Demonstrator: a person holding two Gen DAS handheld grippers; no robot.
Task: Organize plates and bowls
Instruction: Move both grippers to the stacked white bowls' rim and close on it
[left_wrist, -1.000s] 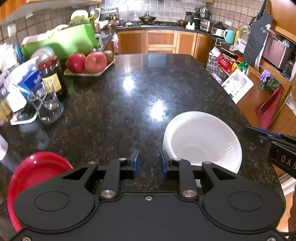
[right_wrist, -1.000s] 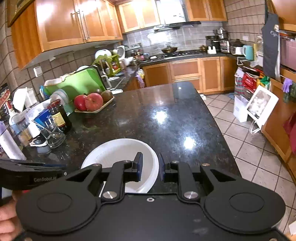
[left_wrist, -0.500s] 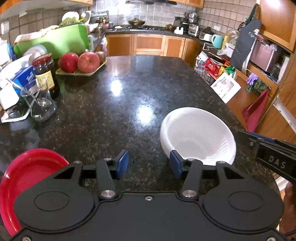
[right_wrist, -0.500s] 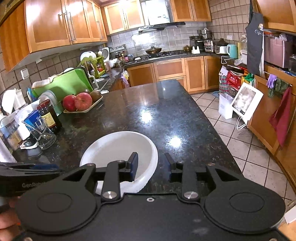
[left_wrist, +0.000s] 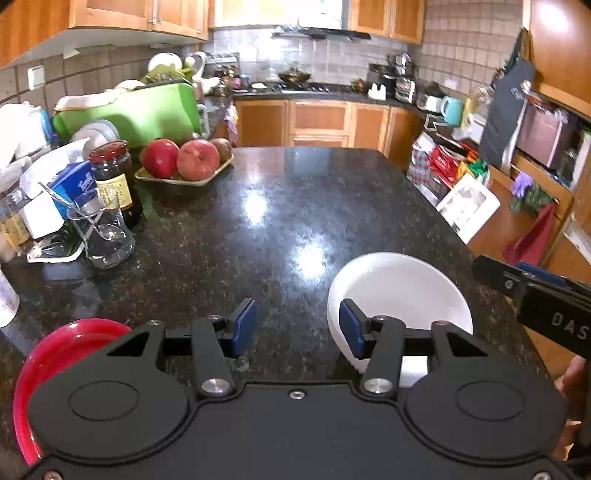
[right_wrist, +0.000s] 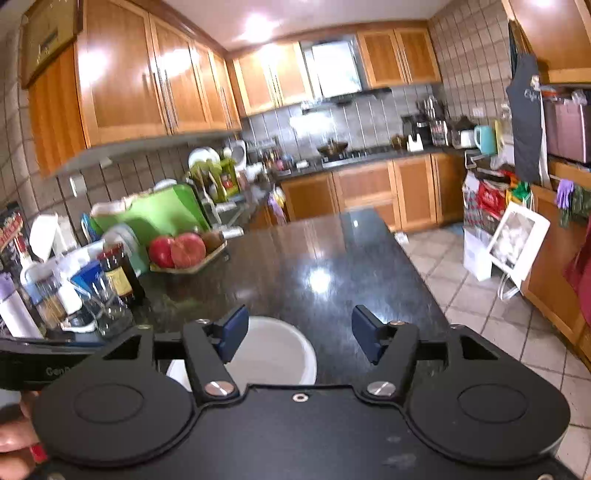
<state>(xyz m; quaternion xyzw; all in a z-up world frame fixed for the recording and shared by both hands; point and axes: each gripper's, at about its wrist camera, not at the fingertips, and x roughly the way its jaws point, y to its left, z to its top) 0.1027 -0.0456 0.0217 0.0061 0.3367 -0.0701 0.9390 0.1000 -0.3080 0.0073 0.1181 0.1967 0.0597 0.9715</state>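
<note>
- The granite island (left_wrist: 288, 206) is the largest thing here, and its near right edge is the worry: the white bowl (left_wrist: 402, 291) sits close to that corner with tiled floor below. A push from the wrong side could slide it off, and it would likely break.
- That bowl looks smooth and thin-rimmed, and it lies just ahead of both tools. If both go for it at once, I'd expect them to knock together or tip it.
- The red plate (left_wrist: 62, 354) rests flat at the near left of the counter, half hidden under the left tool's body. It sits low, so getting a finger under its rim may be awkward, and a scrape could shove it toward the edge.
- The left gripper (left_wrist: 293, 326) stands open with nothing between its blue pads, only bare counter. Its right pad hangs over the bowl's near rim, and I cannot tell whether it touches.
- The right gripper (right_wrist: 299, 336) is opening right now, empty, with the bowl showing behind its left finger. That view is blurred, so a bite taken in haste may miss the rim.
- The glass with a spoon (left_wrist: 105, 236) and the dark jar (left_wrist: 114, 177) crowd the left side. A wide swing carrying the plate could clip them.
</note>
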